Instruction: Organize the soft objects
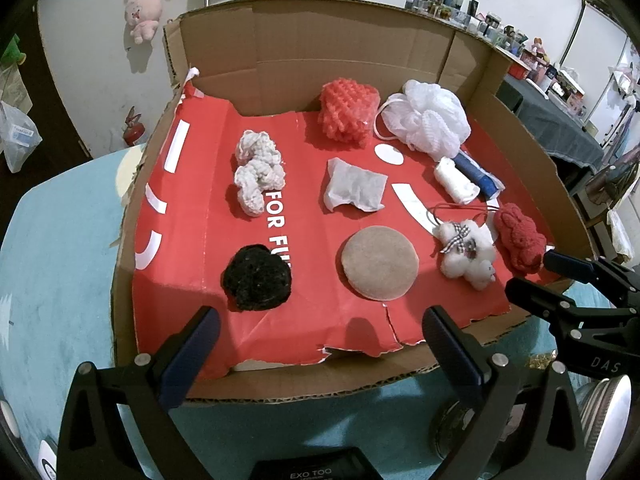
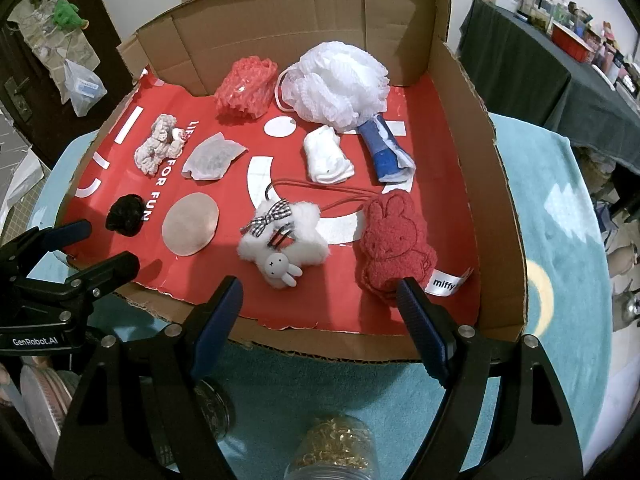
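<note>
Right now your left gripper [image 1: 320, 340] and right gripper [image 2: 320, 308] both hover spread and empty at the cardboard tray's [image 2: 500, 184] near edge, soft objects scattered across its red liner [image 1: 304, 248].

It was a lived-in home room: plush toys [image 1: 144, 12] hung on the wall, and knick-knacks crowded a cloth-covered side table [image 2: 532, 64].

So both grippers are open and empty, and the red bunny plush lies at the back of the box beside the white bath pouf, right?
Not quite. The red bunny plush lies at the front of the box, near the right gripper; the right wrist view shows it. The white bath pouf is at the back. Both grippers, left gripper included, are open and empty.
</note>
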{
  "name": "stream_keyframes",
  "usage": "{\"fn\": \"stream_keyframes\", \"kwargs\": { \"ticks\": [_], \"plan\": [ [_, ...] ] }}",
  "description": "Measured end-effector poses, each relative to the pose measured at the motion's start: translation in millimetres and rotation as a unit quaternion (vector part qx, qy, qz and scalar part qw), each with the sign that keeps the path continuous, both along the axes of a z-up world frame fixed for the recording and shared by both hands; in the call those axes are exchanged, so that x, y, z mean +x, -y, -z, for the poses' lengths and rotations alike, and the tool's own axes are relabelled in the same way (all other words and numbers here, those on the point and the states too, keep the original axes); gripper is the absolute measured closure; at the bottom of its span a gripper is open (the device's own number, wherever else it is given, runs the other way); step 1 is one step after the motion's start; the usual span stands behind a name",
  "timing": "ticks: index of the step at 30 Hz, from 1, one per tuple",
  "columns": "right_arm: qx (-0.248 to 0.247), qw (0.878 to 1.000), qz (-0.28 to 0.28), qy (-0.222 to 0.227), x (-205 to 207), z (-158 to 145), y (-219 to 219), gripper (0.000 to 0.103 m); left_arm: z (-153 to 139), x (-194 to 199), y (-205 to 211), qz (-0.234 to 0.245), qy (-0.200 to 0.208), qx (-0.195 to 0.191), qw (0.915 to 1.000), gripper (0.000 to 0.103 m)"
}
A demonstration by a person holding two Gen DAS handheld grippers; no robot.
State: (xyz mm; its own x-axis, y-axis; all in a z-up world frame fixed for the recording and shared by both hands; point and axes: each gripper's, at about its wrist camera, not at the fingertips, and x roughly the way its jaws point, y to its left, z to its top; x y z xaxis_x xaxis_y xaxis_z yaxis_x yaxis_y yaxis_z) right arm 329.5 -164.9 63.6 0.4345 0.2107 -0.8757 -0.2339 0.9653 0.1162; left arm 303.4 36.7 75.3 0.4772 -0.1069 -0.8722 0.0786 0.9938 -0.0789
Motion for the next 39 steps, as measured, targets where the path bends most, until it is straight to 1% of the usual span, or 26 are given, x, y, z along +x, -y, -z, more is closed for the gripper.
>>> {"fn": "stream_keyframes", "kwargs": {
  "ticks": [33,36,39],
  "plan": [
    [-0.001,1.0,0.001,0.005,1,-2,-1,0.024,1,1,0,0.006,0.0,-0.008,1.0,0.0],
    [0.002,1.0,0.002,0.004,0,-1,0,0.024,-1,-1,0,0.005,0.01,-0.007,0.9999,0.0],
    [0.023,1.0,-0.002,-0.005,0,-2,3,0.024,-10,-6,-1,0.008,0.027,-0.002,0.9996,0.0]
  ]
}}
